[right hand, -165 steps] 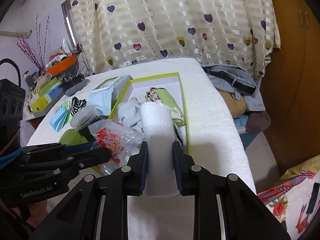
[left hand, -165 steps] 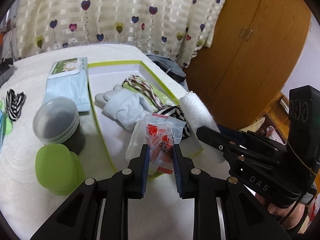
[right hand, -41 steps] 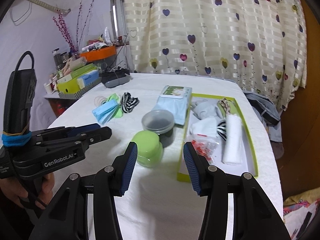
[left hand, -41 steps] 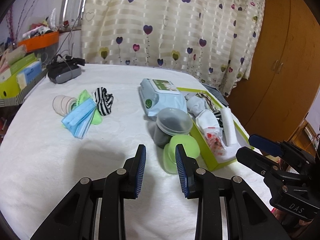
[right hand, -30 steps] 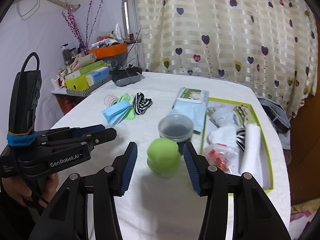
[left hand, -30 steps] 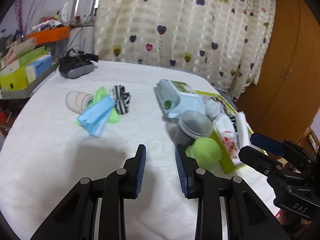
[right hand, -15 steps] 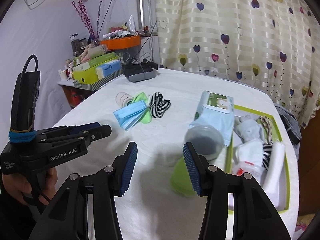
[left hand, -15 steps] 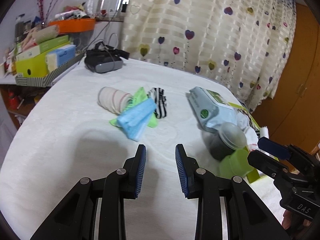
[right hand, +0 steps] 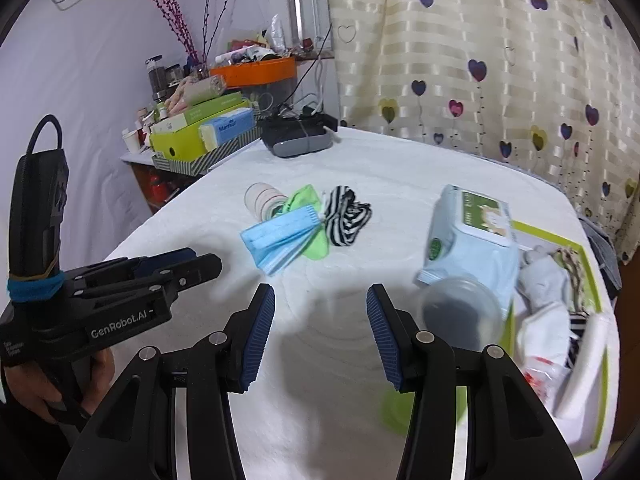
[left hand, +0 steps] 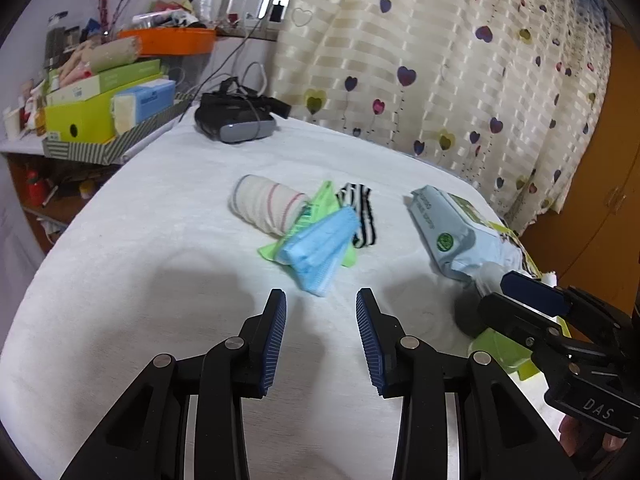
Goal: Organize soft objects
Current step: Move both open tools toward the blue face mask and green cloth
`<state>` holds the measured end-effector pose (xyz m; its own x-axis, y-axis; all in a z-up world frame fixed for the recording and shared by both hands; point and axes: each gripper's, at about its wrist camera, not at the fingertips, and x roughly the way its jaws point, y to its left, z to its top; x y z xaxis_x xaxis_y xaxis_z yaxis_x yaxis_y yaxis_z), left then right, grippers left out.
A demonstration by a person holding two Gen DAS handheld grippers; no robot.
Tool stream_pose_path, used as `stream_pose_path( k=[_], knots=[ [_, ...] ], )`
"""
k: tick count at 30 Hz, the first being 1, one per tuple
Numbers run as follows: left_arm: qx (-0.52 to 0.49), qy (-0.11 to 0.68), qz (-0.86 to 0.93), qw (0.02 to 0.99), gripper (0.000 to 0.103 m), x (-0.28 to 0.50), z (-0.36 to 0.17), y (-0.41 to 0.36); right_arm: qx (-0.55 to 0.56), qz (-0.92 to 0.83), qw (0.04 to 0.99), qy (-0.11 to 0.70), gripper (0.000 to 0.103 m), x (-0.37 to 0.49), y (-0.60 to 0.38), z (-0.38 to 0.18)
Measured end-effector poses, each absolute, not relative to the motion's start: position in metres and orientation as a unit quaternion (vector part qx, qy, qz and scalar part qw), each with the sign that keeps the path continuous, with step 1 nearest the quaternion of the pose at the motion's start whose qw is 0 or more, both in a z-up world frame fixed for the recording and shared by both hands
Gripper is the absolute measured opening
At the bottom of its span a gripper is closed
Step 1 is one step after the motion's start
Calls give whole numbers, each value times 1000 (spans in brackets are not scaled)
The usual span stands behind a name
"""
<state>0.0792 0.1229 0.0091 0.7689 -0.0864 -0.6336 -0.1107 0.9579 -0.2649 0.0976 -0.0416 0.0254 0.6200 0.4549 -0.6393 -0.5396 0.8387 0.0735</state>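
Presently, at mid-reach toward the loose pile:

Left gripper (left hand: 320, 336): empty, its jaws opening, nothing between the pads; the blue face masks lie just beyond its fingertips at 12 o'clock.

Right gripper (right hand: 320, 336): empty, jaws standing wide over bare white tablecloth (right hand: 400, 168); no object between them.

Blue face masks (left hand: 320, 246): a fanned stack of pleated masks resting on a green cloth (left hand: 316, 204). Judged very light, limp and prone to splay apart; best pinched across the whole stack near its nearer end so that no layer slides out.

Rolled sock (left hand: 266, 204): white with pink stripes, at 11 o'clock from the masks and touching the green cloth. Judged soft and springy; a grip across its middle should hold.

Striped cloth (left hand: 360, 216): black-and-white, bunched at 1 o'clock from the masks, touching them. Judged floppy; take it at the bunched centre.

Wet-wipe pack (right hand: 472, 240): pale blue, at 2 o'clock in the right wrist view, beside the box. Judged heavier and slick-skinned; likely to slip from a narrow pinch.

Green-rimmed box (right hand: 592, 264): at 3 o'clock, already holding several soft items; presumed destination.

Clear round container (right hand: 460, 312): near the box, partly blurred.
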Motion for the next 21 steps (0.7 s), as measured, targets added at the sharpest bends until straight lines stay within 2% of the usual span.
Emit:
stream_pose_path(
  k=[14, 21],
  knots=[
    [-178, 331, 46, 925, 35, 75, -3, 178, -44, 296, 876, 379, 49, 147, 22, 0],
    [-194, 329, 48, 923, 35, 76, -9, 193, -1, 282, 868, 410, 49, 180, 38, -15]
  ],
)
